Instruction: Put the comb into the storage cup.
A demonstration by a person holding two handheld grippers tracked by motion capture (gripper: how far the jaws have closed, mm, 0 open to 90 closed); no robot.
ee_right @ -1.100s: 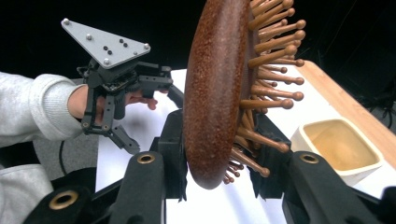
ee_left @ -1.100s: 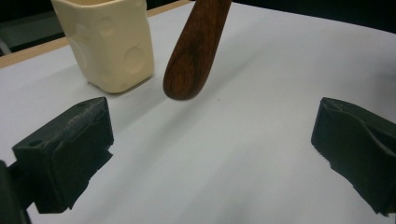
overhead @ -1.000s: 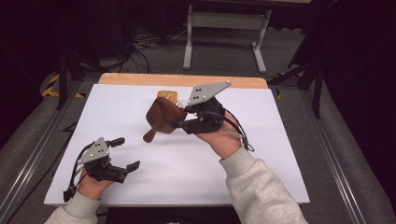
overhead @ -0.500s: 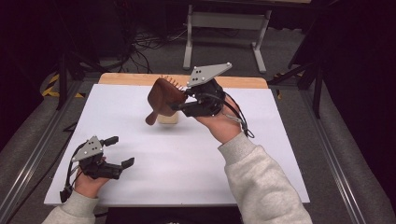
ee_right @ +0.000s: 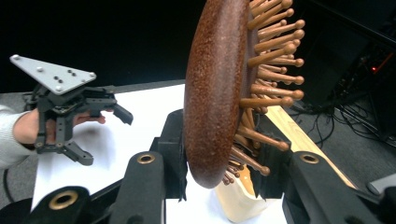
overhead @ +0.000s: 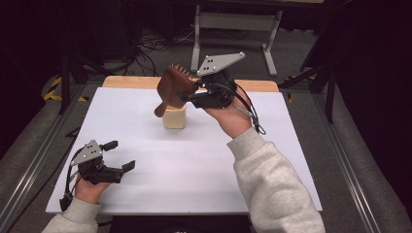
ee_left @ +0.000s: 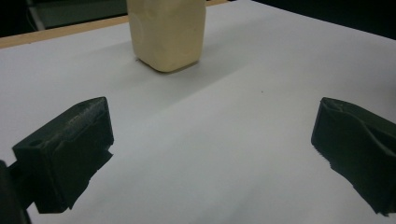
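Observation:
My right gripper (overhead: 190, 94) is shut on the head of a brown wooden hairbrush (overhead: 172, 87), held in the air with its handle slanting down to the left. Seen from the right gripper view, the hairbrush (ee_right: 215, 93) stands on edge between the jaws with its wooden pins to the right. Right under the brush, a squat cream block (overhead: 174, 116) stands on the white table (overhead: 272, 160). The left gripper (overhead: 121, 155) rests open near the front left. Its jaws face the cream block (ee_left: 168, 32) with only bare table between them.
A wooden strip (overhead: 131, 81) runs along the table's far edge. Behind it stand a metal frame (overhead: 233, 22) and loose cables on the floor. Metal rails run along both sides of the table. The left gripper (ee_right: 105, 135) also shows far off in the right gripper view.
The right hand has lifted the hairbrush and carried it farther from the person, so it now hangs over the cream block. The left gripper has stayed about where it was.

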